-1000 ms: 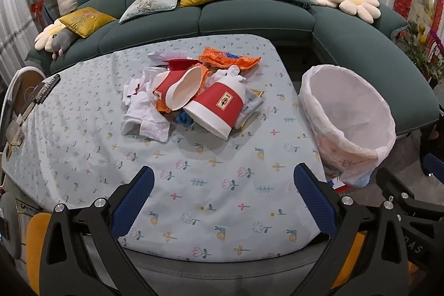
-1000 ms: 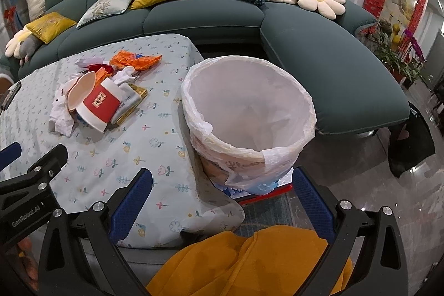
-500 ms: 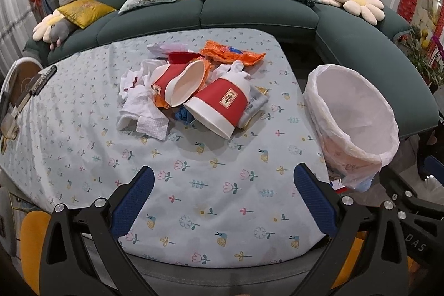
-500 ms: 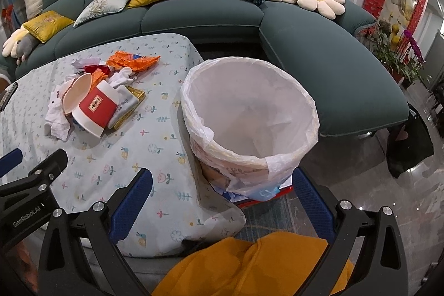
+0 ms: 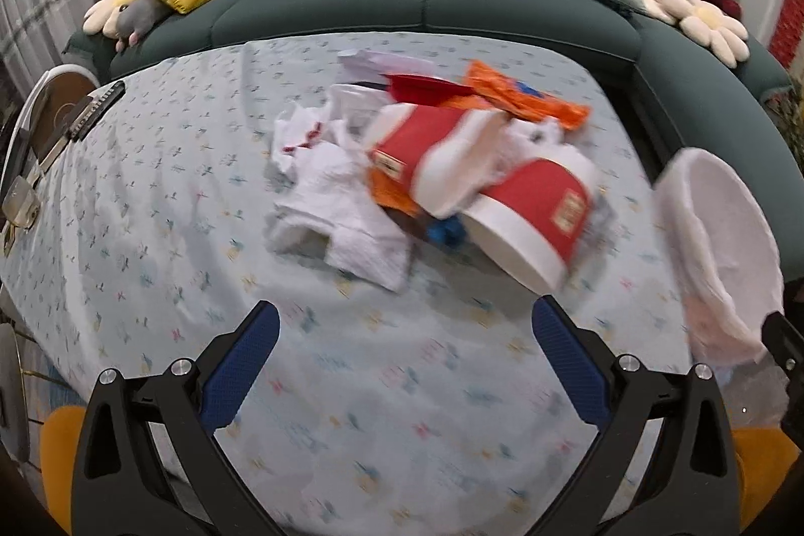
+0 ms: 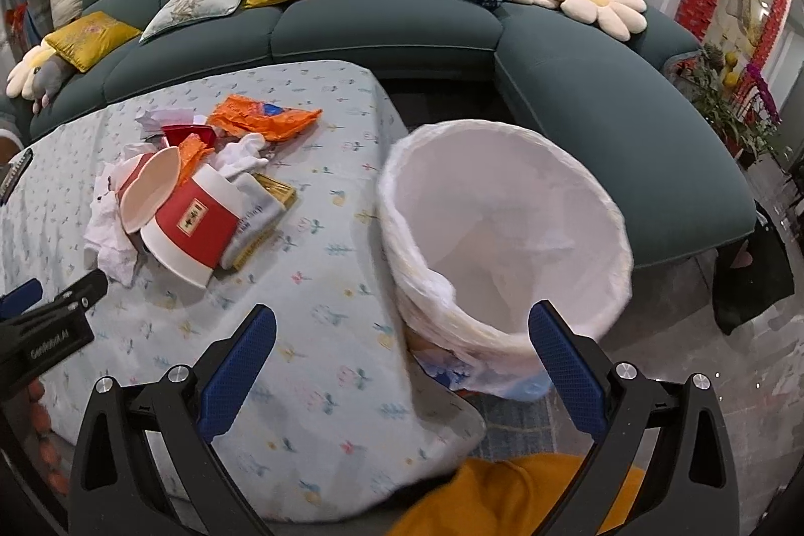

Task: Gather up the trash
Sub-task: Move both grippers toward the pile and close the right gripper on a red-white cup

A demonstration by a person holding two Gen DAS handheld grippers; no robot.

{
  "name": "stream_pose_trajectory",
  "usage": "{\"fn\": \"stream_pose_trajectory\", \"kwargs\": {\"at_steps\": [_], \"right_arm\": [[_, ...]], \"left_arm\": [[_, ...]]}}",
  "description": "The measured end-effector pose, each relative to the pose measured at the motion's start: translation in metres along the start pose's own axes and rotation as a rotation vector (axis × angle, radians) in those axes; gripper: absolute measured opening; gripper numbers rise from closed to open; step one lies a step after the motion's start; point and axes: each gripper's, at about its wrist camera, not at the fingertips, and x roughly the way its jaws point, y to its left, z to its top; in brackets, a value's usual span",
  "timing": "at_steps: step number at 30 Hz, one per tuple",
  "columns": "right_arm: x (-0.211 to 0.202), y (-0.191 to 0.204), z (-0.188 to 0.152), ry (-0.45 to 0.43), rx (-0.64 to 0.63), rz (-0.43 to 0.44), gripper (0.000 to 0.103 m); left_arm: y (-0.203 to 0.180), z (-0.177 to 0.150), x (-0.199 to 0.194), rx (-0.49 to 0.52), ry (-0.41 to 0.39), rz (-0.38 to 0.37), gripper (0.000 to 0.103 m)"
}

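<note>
A pile of trash lies on the floral tablecloth (image 5: 151, 234): two red-and-white paper buckets on their sides (image 5: 532, 214) (image 5: 432, 154), crumpled white tissues (image 5: 341, 204), an orange wrapper (image 5: 522, 99) and a small blue scrap (image 5: 444, 229). My left gripper (image 5: 404, 355) is open and empty, just short of the pile. A white-lined trash bin (image 6: 507, 234) stands beside the table's right edge. My right gripper (image 6: 402, 350) is open and empty in front of the bin. The pile also shows in the right wrist view (image 6: 191, 214).
A dark green curved sofa (image 6: 382, 28) with cushions and plush toys wraps behind the table and bin. A remote-like bar (image 5: 95, 109) and round tray lie at the table's left edge. A plant stands at the far right (image 6: 728, 114). Orange fabric (image 6: 502, 496) lies below.
My left gripper has moved forward towards the trash pile, which now looks larger and closer. My right gripper has shifted slightly nearer the table and bin. Both stay open.
</note>
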Motion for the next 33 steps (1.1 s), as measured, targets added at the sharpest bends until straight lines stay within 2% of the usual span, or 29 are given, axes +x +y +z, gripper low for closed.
{"fn": "stream_pose_trajectory", "kwargs": {"at_steps": [11, 14, 17, 19, 23, 25, 27, 33], "right_arm": [[0.037, 0.06, 0.028, 0.047, -0.023, 0.046, 0.096], [0.046, 0.078, 0.034, 0.064, -0.029, 0.065, 0.096], [0.053, 0.095, 0.042, 0.069, -0.042, 0.077, 0.096], [0.058, 0.104, 0.047, 0.072, -0.047, 0.085, 0.096], [0.069, 0.122, 0.057, 0.088, -0.04, 0.112, 0.096], [0.075, 0.13, 0.06, 0.102, -0.033, 0.13, 0.094], [0.08, 0.138, 0.062, 0.118, -0.031, 0.143, 0.088], [0.1, 0.155, 0.061, 0.183, -0.013, 0.181, 0.066]], "left_arm": [[0.054, 0.039, 0.062, -0.034, 0.053, -0.022, 0.096], [0.061, 0.044, 0.073, -0.054, 0.067, -0.054, 0.094], [0.063, 0.047, 0.086, -0.059, 0.098, -0.095, 0.08], [0.064, 0.046, 0.095, -0.063, 0.136, -0.129, 0.062], [0.068, 0.044, 0.101, -0.082, 0.155, -0.157, 0.037], [0.071, 0.042, 0.102, -0.09, 0.165, -0.17, 0.019], [0.074, 0.041, 0.1, -0.101, 0.162, -0.175, 0.012], [0.081, 0.034, 0.084, -0.121, 0.151, -0.191, 0.01]]}}
